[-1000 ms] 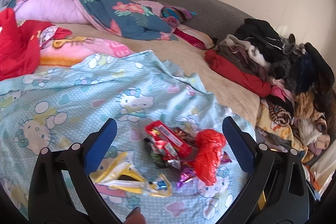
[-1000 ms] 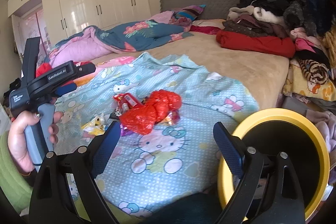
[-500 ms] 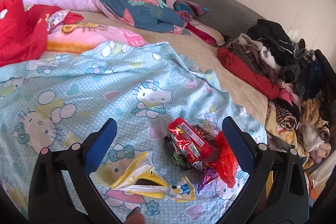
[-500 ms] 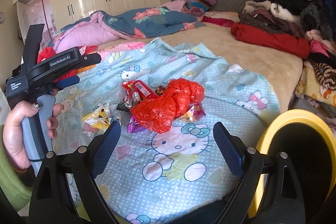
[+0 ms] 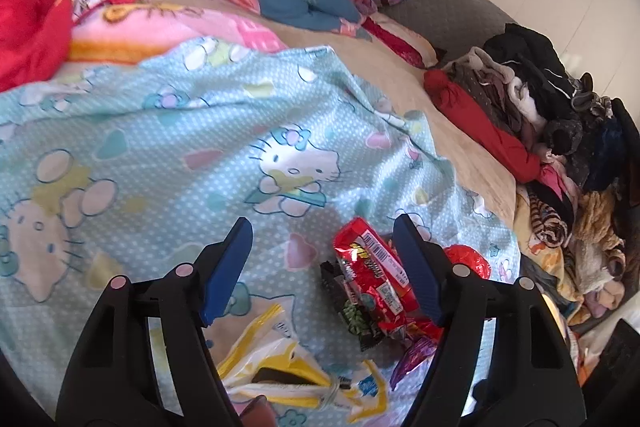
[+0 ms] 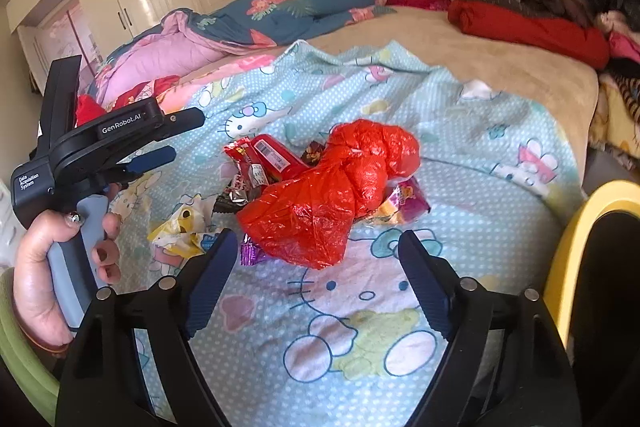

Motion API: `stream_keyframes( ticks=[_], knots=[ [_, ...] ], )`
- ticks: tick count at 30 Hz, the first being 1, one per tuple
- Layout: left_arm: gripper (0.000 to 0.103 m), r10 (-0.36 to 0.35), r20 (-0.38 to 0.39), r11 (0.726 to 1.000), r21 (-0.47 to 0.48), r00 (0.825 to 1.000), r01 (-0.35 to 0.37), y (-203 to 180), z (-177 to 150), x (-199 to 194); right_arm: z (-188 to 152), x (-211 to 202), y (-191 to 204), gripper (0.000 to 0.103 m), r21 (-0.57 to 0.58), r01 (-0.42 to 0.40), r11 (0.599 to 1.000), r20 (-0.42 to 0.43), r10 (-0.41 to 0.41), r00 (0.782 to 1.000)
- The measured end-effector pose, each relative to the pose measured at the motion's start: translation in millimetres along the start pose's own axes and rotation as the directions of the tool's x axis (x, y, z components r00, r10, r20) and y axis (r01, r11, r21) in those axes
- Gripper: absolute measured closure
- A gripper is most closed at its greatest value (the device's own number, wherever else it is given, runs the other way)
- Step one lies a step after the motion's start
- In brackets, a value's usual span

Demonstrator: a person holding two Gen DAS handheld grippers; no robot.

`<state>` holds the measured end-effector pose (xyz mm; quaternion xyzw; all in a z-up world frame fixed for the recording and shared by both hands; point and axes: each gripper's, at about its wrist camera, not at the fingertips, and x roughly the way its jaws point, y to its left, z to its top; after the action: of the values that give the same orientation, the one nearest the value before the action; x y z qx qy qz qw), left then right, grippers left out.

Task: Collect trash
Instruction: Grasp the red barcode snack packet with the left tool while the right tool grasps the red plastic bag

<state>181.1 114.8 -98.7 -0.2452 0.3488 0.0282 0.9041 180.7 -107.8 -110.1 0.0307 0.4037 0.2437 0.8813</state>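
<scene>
- Trash lies heaped on the Hello Kitty sheet [image 6: 460, 131]: a red plastic bag [image 6: 332, 195], a red snack wrapper [image 5: 374, 269], a yellow wrapper [image 5: 296, 375], a purple foil wrapper [image 6: 252, 253].
- Left gripper [image 5: 324, 267] hangs spread wide and empty over the wrappers; closing here could pinch sheet with foil.
- Right gripper [image 6: 316, 283], equally wide and empty, faces the bag; slick plastic may slip or drag neighbours.
- Yellow bin [image 6: 576, 247] sits at the bed edge, so loose pieces could miss it.

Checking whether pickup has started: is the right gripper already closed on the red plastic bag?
No. The right gripper is wide open and empty, short of the red plastic bag, which lies free on the blue blanket.
</scene>
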Motion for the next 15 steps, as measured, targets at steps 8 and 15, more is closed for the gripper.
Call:
stream_keyframes(
  ticks=[8, 15],
  knots=[
    [0.044, -0.017, -0.068, 1.000, 0.017, 0.998, 0.019, -9.9, 4.1, 33.7, 1.1, 17.2, -8.3, 0.042, 0.048, -0.041, 0.998, -0.045, 0.043, 0.998],
    [0.058, -0.032, -0.126, 0.999, -0.035, 0.991, 0.027, -1.9, 1.3, 54.7, -2.3, 22.6, -6.9, 0.078, 0.033, -0.088, 0.996, -0.068, 0.090, 0.994]
  ],
)
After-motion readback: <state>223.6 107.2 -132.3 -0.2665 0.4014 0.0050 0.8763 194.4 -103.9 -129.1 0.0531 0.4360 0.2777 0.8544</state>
